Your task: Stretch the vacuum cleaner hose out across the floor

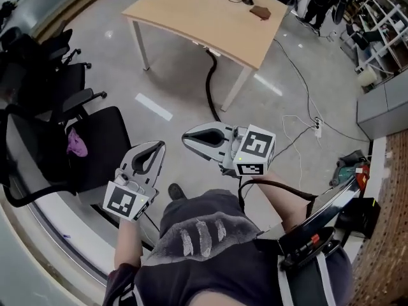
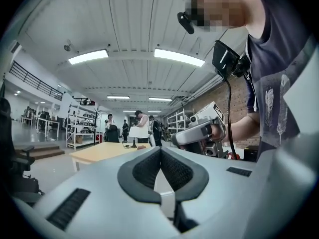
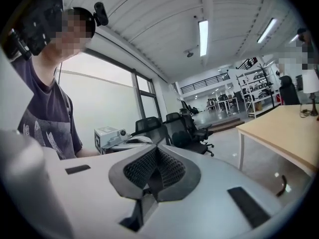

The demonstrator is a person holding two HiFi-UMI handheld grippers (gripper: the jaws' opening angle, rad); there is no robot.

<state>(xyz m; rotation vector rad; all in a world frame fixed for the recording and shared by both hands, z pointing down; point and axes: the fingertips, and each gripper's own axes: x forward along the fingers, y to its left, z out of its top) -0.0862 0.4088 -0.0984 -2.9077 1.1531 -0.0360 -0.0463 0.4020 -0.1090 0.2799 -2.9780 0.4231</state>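
Left gripper [image 1: 157,146] and right gripper [image 1: 187,136], jaws together, hover above grey floor [image 1: 172,69] near wooden table [image 1: 204,14].

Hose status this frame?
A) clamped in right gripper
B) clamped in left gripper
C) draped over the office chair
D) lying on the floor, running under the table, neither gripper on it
D: the black hose lies on the floor and runs under the table, while the left gripper and the right gripper are both shut with nothing between their jaws.
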